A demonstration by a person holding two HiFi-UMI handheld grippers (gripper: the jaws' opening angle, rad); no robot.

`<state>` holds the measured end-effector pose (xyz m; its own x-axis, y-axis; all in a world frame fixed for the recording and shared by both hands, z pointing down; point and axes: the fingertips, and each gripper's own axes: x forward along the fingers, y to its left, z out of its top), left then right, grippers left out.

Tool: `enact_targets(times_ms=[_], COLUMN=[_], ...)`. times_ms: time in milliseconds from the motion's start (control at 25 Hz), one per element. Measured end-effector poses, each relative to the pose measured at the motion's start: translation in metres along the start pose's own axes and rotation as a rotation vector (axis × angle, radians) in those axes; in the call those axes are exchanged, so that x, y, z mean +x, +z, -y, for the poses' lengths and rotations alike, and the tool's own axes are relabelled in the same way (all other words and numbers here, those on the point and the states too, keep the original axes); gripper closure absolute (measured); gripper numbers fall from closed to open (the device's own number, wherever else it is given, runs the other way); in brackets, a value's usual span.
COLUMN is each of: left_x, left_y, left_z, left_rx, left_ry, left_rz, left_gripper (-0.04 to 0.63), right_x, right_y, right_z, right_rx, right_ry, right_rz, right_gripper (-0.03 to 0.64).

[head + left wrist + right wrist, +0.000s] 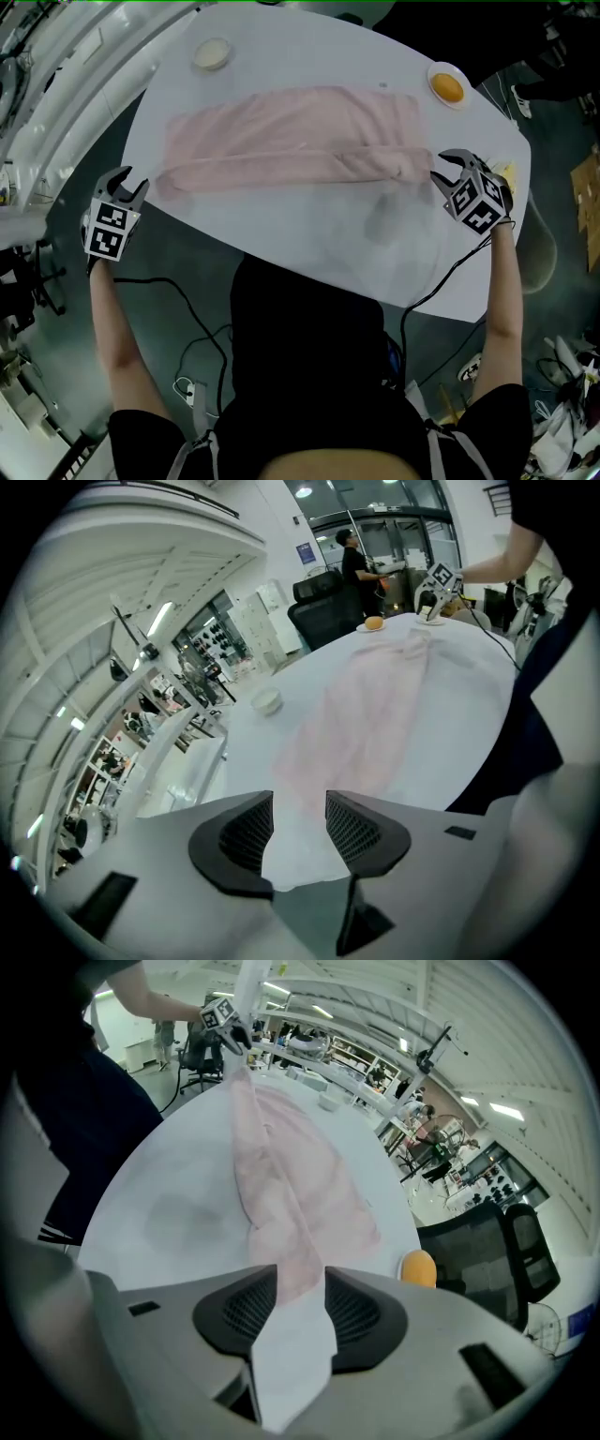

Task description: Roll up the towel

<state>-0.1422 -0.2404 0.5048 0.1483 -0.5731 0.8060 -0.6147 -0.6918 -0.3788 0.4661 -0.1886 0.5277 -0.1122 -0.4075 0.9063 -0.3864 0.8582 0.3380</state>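
Pink towel (291,131), near edge a soft rolled ridge, lies between left claw (131,184) and right claw (440,167), both open

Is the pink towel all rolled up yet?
Not yet. The towel lies mostly spread flat on the table; only its near edge is folded over into a band.
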Motion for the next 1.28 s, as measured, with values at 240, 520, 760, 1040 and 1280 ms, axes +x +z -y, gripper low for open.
enact_targets(times_ms=[240,520,760,1040,1280], left_x=[-0.013,0.013,0.042,0.066,0.077], left_y=[-0.002,-0.016,-0.029,-0.050,-0.063], left_z=[0.000,0.057,0.078,0.086,0.082], left_rx=[0.028,0.074,0.082,0.104,0.136], left_ry=[-0.019,-0.167,-0.228,-0.295,-0.348], left_rz=[-0.017,-0.066,-0.109,-0.166,-0.202], left_gripper=[0.416,0.416,0.416,0.416,0.416], right_x=[-0.004,0.012,0.033,0.058,0.069], right_y=[0.004,-0.001,-0.015,-0.025,-0.021], right_z=[-0.008,-0.021,-0.034,-0.043,-0.040], right_rx=[-0.002,-0.031,-0.059,-0.072,-0.062], right_ry=[0.000,0.042,0.097,0.132,0.156], right_rz=[0.014,-0.012,-0.060,-0.124,-0.156], right_gripper=[0.445,0.445,0.445,0.445,0.445])
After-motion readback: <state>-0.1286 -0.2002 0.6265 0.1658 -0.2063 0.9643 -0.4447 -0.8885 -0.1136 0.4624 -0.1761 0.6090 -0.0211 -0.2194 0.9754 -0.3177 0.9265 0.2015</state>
